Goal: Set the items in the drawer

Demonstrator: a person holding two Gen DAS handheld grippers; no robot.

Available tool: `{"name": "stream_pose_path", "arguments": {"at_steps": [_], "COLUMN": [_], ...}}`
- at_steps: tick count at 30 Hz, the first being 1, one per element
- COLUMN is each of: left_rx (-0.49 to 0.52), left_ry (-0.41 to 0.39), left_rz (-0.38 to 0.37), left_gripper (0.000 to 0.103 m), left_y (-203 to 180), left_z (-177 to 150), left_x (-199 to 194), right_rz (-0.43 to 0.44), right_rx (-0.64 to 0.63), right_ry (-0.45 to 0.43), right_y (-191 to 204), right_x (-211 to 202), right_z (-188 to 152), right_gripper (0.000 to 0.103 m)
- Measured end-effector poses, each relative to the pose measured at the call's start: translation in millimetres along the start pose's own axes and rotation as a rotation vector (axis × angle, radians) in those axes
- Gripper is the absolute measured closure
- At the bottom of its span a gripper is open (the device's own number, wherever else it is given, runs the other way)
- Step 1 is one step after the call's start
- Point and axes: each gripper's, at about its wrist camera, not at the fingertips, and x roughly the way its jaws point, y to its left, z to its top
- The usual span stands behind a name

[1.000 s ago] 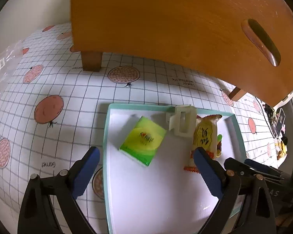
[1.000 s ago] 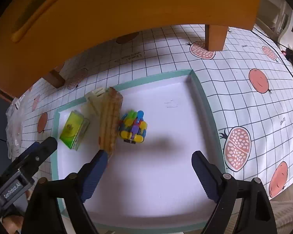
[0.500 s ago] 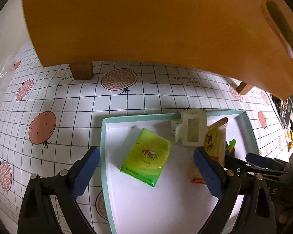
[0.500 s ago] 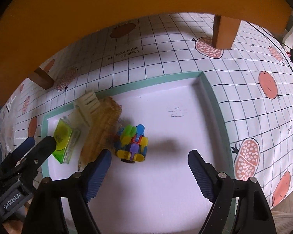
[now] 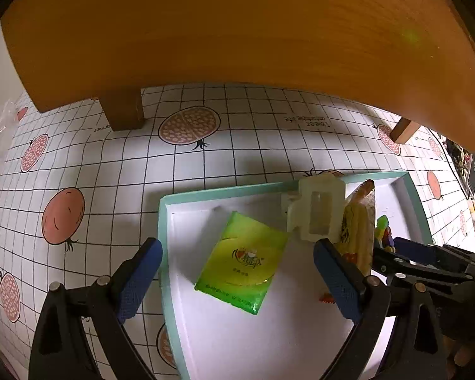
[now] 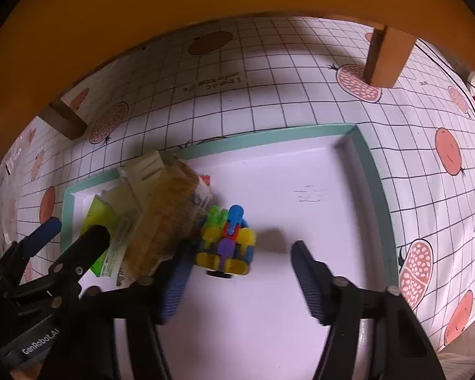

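Two grippers poised over the tray (image 5: 166, 221): pick-up step in hand, nothing gripped.

Left gripper (image 5: 237, 280) stands open astride the green packet (image 5: 242, 261), pads clear of it. Right gripper (image 6: 237, 280) is closing, jaws near the toy (image 6: 228, 240) but apparently not yet pressing; motion blur hampers this reading. Tray also holds a cream clip (image 5: 316, 210) and a snack pack (image 5: 359, 231), both between packet and toy. Next move: descend, close fully, lift, carry to the drawer, which cannot be identified with certainty here.
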Motion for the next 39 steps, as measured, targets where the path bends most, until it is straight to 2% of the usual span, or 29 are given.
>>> {"name": "stream_pose_path", "arguments": {"at_steps": [6,8,14,17,20,32,39], "left_rx": [0.011,0.014,0.019,0.018,0.022,0.044,0.035], "left_ry": [0.021,0.045,0.068,0.075,0.078,0.082,0.105], "left_rz": [-0.013,-0.019,-0.013,0.008,0.009,0.012,0.006], "left_gripper": [0.009,0.021,0.027,0.042,0.046,0.051,0.052], "left_y": [-3,-3,-5,-4,-4,-25,-28], "left_z": [-4,-6,-9,-11,-13,-52,-66], "left_x": [6,11,19,22,21,4,-5], "right_rz": [-0.004,-0.002,0.009,0.02,0.026,0.044,0.076], "right_rx": [-0.022,-0.023,-0.008,0.014,0.032,0.093,0.197], "right_ry": [0.0,0.0,-0.005,-0.005,-0.003,0.007,0.032], "right_y": [4,2,-10,-18,-22,-40,-61], "right_x": [0,-1,-5,-7,-8,-15,-17], "right_z": [0,-2,-8,-12,-15,-32,-40], "right_gripper": [0.063,0.063,0.063,0.063,0.063,0.063,0.063]}}
